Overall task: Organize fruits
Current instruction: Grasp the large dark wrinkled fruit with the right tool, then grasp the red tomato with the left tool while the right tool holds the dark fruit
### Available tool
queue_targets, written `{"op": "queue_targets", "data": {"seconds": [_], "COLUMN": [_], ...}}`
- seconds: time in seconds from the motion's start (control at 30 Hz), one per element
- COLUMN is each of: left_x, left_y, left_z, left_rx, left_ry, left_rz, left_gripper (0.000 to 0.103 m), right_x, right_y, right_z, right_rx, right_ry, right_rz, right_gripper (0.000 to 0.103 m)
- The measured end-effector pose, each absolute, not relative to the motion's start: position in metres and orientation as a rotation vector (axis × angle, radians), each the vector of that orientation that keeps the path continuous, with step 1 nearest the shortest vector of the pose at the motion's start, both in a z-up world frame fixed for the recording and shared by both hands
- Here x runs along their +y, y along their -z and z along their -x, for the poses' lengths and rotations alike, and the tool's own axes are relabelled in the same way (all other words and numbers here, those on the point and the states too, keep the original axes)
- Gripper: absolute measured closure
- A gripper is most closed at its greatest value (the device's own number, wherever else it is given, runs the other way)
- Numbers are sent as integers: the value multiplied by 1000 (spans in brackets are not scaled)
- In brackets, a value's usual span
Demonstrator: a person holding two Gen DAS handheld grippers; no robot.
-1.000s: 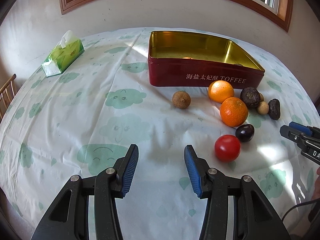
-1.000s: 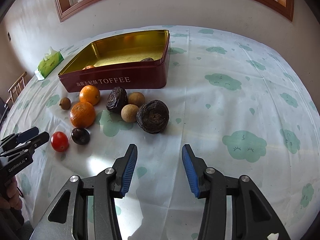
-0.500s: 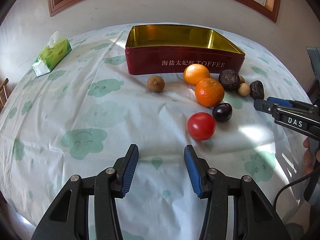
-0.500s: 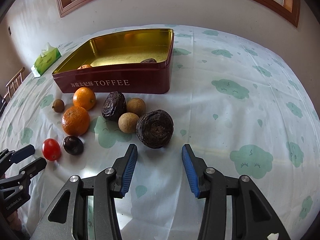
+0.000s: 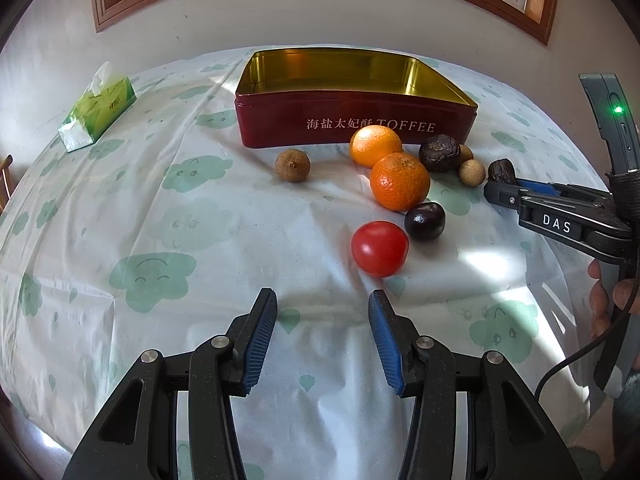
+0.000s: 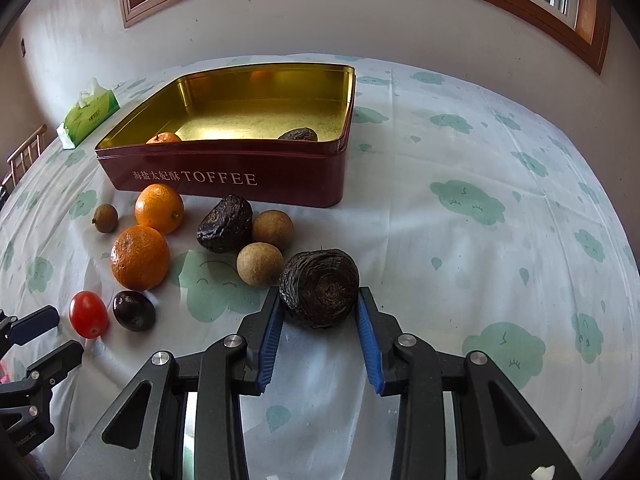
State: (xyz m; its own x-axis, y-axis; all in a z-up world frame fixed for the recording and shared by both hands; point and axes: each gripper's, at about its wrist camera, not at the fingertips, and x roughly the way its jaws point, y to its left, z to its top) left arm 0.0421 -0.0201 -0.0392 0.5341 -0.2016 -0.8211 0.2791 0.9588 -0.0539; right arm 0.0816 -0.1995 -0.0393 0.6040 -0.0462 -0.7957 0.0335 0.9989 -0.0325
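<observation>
Two grippers were mine: my right gripper (image 6: 319,300) was closing on the dark wrinkled fruit (image 6: 320,287), pads at both its sides, on the tablecloth (image 6: 460,248) near the red toffee tin (image 6: 224,176), with bare cloth to the right. My left gripper (image 5: 322,312) stood partly open and empty, just short of the red tomato (image 5: 379,248). Since a second earlier, both had drawn nearer the fruit cluster.

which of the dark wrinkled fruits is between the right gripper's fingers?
The big round one nearest the camera, right of the two tan fruits; the right gripper is closing on it. Another lies by the tin, a third inside it.
</observation>
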Motion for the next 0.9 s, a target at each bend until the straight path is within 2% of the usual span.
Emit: {"op": "queue_targets", "data": {"seconds": [0.9], "left_x": [-50], "left_y": [40], "left_z": [-63], "left_rx": [929], "left_ry": [291], "left_rz": [-95], "left_gripper": [54], "right_x": [-211], "right_y": [39], "right_z": [-32], "right_rx": [918], "right_ry": [78], "right_rz": [-43], "right_gripper": [69]}}
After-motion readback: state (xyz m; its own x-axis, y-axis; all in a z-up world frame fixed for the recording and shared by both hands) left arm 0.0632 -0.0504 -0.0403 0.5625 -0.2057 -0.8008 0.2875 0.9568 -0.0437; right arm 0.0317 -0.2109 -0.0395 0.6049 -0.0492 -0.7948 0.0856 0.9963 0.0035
